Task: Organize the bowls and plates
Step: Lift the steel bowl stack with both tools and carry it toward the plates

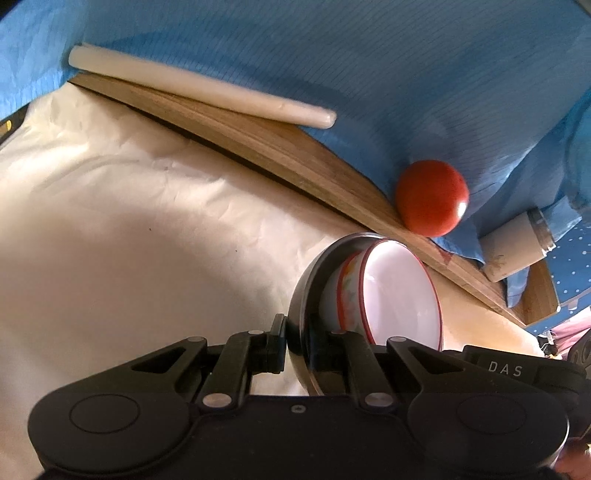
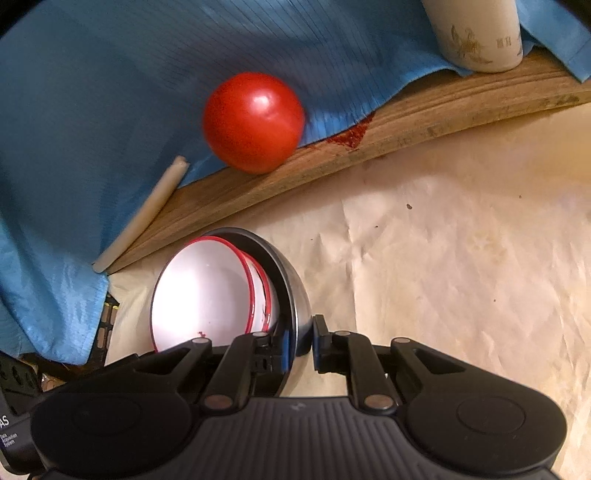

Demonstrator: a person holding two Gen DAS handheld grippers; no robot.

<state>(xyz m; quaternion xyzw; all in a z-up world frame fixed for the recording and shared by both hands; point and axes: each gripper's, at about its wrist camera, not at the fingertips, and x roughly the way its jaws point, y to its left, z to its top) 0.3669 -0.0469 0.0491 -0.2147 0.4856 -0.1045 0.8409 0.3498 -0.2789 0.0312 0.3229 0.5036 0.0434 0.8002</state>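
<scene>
A steel bowl holds nested white bowls with red rims. Both grippers clamp the steel bowl's rim from opposite sides. My left gripper is shut on the rim, one finger outside the wall and one inside. In the right wrist view my right gripper is shut on the steel bowl rim the same way, with the white bowls to the left of the fingers. The stack hangs just above the cream paper.
A red tomato rests on blue cloth at the edge of a wooden board. A white rolling pin lies on the cloth. A cream bottle stands on the board at the back right.
</scene>
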